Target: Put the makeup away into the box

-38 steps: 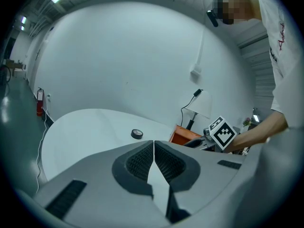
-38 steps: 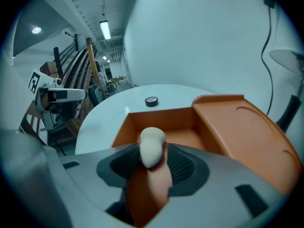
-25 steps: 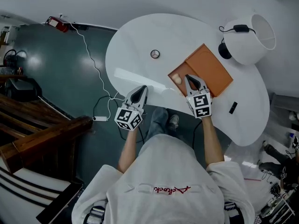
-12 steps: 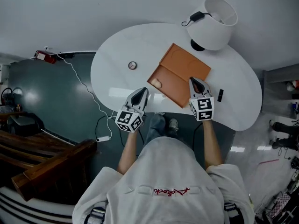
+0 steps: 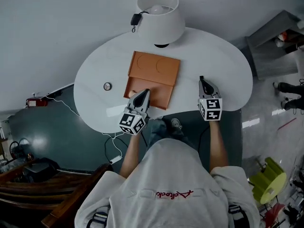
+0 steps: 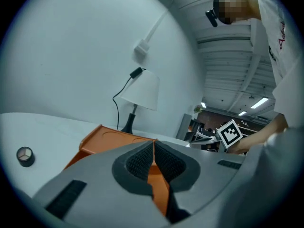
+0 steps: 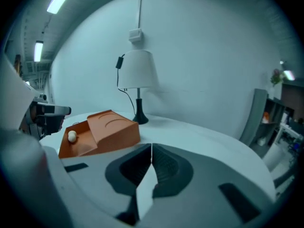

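Head view: both forearms reach forward from the chest, marker cubes facing up. Left claw hangs over the near edge of the box, close to the near rim of the surface. Its pads are pressed together with nothing between them. Right claw, likewise closed and empty, tilts slightly down over bare white surface, apart from the box's right side. From there a wide bare stretch runs to the right rim.

The orange box lies open mid-surface. Right gripper view shows a pale ball in its low tray. A round tin sits left of the box, apart from it, with bare room between. A lamp stands just behind the box at the far edge, by the wall.

A second ago the right claw was at the box and the left hung off the rim over the floor.
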{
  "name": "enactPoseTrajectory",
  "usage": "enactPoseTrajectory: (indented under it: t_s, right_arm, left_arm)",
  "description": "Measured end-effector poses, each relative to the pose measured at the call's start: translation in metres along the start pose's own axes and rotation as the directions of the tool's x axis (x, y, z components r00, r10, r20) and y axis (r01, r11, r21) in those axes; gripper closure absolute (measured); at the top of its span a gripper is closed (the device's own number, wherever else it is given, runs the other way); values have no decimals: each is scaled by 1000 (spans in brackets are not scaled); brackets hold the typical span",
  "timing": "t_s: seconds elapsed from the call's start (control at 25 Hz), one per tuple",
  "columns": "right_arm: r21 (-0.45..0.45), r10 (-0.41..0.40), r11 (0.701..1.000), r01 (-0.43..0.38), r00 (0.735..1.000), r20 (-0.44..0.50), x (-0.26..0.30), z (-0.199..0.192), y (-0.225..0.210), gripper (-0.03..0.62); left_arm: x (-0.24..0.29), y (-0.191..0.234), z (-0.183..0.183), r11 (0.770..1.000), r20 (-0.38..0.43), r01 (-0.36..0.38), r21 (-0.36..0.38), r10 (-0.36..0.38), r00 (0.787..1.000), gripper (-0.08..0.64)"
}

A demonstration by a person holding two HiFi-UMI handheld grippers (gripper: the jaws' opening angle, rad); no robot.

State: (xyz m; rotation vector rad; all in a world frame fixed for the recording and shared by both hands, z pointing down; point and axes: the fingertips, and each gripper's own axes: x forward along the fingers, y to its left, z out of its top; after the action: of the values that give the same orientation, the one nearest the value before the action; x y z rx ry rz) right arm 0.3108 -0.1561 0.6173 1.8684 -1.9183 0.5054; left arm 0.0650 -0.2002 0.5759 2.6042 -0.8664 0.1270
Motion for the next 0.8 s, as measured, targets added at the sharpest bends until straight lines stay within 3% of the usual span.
enactPoseTrajectory:
  t_s: [0.16, 0.2, 0.24, 0.28, 0.64, 0.8]
  right_arm:
    - [68, -33, 997, 36, 998, -47, -3, -29, -21, 568]
    - [86, -25, 996, 31, 997, -66, -1, -36, -23, 537]
    - [101, -14, 995, 23, 996, -88, 2, -44, -23, 421]
    - [110, -6, 994, 18, 994, -111, 5, -51, -24, 371]
    - [91, -9, 995, 32, 970, -243, 31, -84, -26, 371]
    - [72, -27, 996, 50, 954, -298, 36, -94, -29, 431]
  left_arm:
    - [21, -12, -3, 999, -24, 42, 5, -42, 999, 545]
    - [23, -14, -4, 999, -27, 45, 5, -45, 999, 545]
    - [24, -15, -4, 999, -30, 46, 5, -45, 999, 545]
    - [25, -15, -4, 999, -32, 43, 4, -43, 999, 545]
    - [16, 2, -8, 1000, -36, -8, -5, 7, 999, 545]
    - [14, 7, -9, 1000, -36, -21, -9, 21, 999, 545]
